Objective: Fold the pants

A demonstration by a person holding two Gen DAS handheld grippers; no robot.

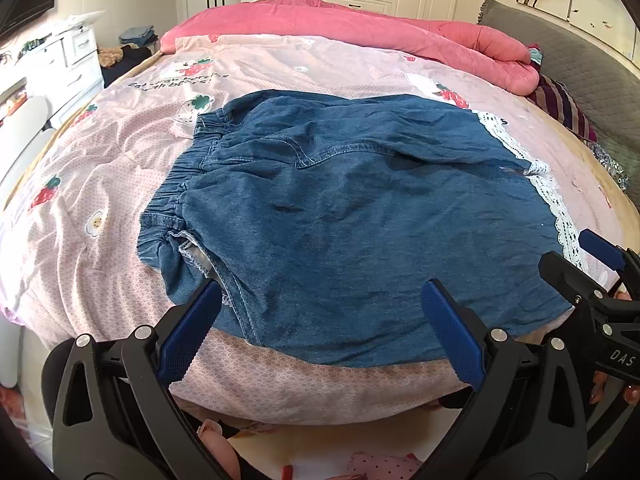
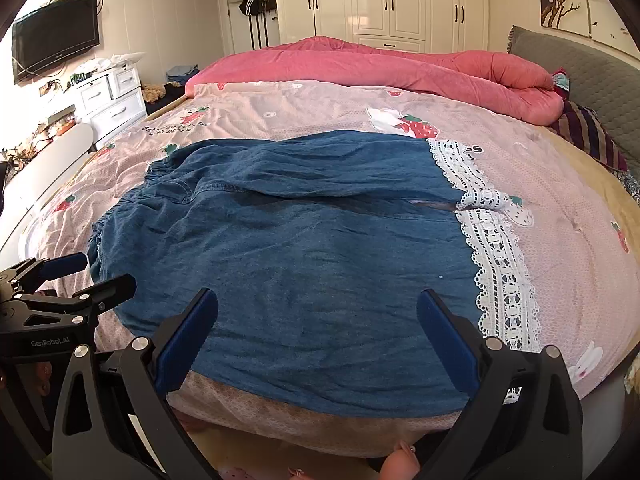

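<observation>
Both grippers poised, fold not yet begun

Denim pants (image 1: pixel 340 216) lie flat across the pink strawberry bedsheet (image 1: pixel 92 200), waistband left, lace hem (image 2: pixel 496 264) right. Left gripper (image 1: pixel 320 320) and right gripper (image 2: pixel 318 324) hover spread wide over the near edge, holding nothing; next, each needs to pinch that edge.

The pants (image 2: pixel 304 264) are matt blue denim with white openwork lace hems (image 2: pixel 496 264); the bedsheet (image 2: pixel 320 112) is soft printed cotton; the wardrobe (image 2: pixel 384 0) is glossy.
</observation>
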